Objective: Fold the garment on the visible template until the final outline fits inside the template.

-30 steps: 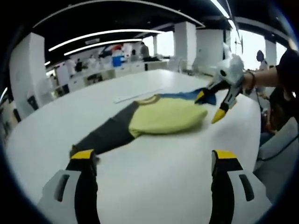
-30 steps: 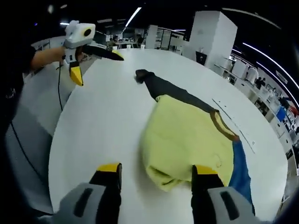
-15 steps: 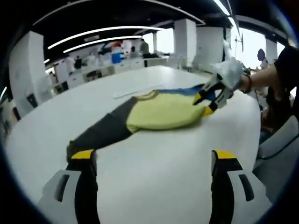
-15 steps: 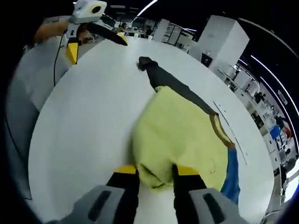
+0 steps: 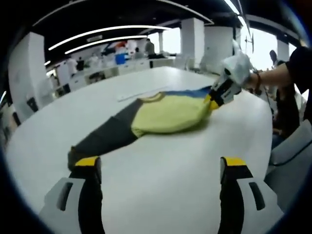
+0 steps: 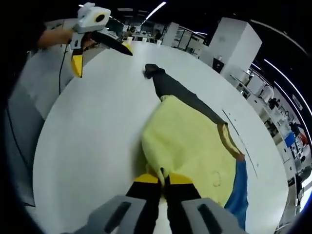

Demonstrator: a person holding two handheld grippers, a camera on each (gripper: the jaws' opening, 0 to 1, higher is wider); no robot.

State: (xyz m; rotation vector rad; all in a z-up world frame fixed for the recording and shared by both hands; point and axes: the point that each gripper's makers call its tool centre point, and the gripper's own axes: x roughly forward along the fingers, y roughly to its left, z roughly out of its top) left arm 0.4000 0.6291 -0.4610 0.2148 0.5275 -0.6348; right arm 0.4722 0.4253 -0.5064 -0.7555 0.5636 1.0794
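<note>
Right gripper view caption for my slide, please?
Right gripper shut on yellow garment's hem; left gripper open above white table.

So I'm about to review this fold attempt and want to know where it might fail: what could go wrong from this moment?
The right gripper is shut on only a small pinch of the yellow garment body's bunched edge, so the fabric may slip out when lifted. The left gripper is open and holds nothing, so the dark grey sleeve lying loose on the white table could drag or twist as the fold starts, probably leaving an uneven outline.
</note>
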